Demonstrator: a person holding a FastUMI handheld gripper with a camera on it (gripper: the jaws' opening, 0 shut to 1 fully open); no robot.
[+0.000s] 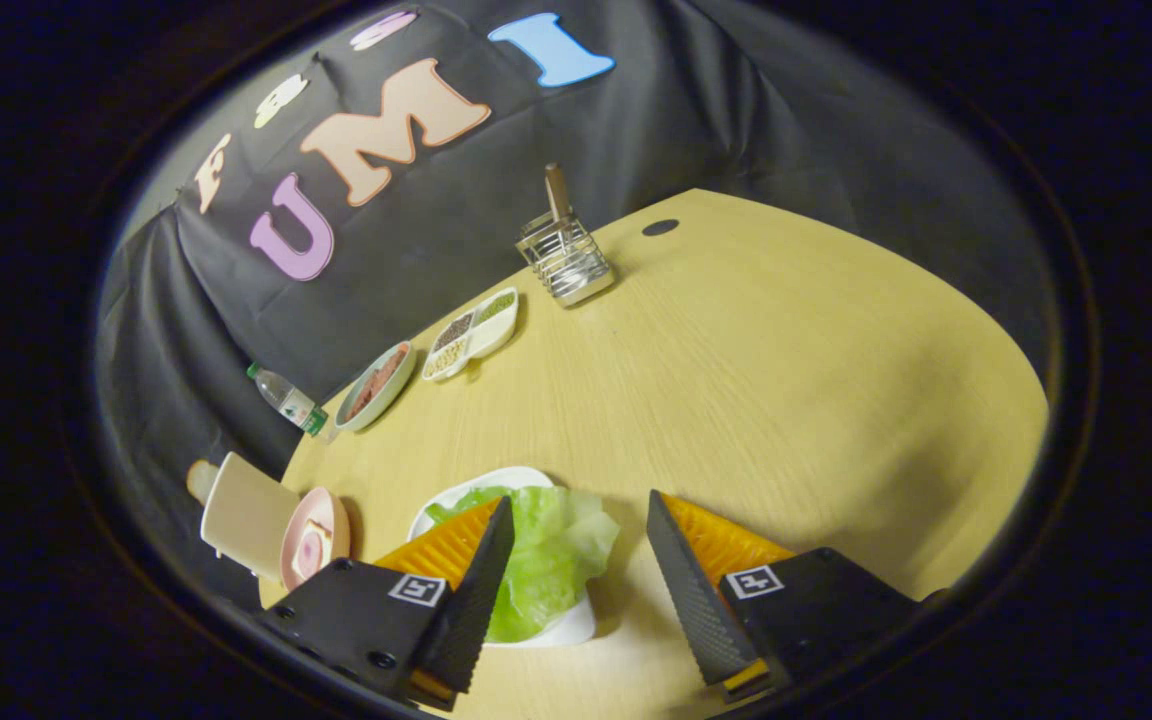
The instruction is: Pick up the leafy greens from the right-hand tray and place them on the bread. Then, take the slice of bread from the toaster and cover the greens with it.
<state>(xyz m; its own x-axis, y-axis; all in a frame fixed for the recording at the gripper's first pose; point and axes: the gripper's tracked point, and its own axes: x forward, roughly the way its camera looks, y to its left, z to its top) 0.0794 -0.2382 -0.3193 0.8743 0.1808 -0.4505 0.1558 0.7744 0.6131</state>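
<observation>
Two fingers noted, spread wide apart, clamped on nothing; gripper (576, 560) held low over the desk (756, 400). Leafy greens (551, 560) lying flat on a white tray (576, 625), just ahead of the fingers and offset toward the left one: left finger (476, 580) overlapping the near-left part of the leaf, right finger (686, 590) standing clear of it over bare desk. Contact between left finger and leaf not determinable from this angle. Long axis of the leaf hard to call; appears to run roughly away from the gripper, about in line with the fingers. Judged stage: approach for the first pick, greens not yet grasped. Judged requirement: shift leftward to centre the leaf in the gap, then descend and close; thin, limp leaf likely to slip or tear if caught only at its edge. Beyond and to the left: pink plate (314, 540) beside a tilted beige toaster-like object (246, 515), identity uncertain; bread not confirmed there. Farther off near the wall: plastic bottle (286, 400), oval dish (376, 385), divided dish (473, 335), wire holder (566, 260).
</observation>
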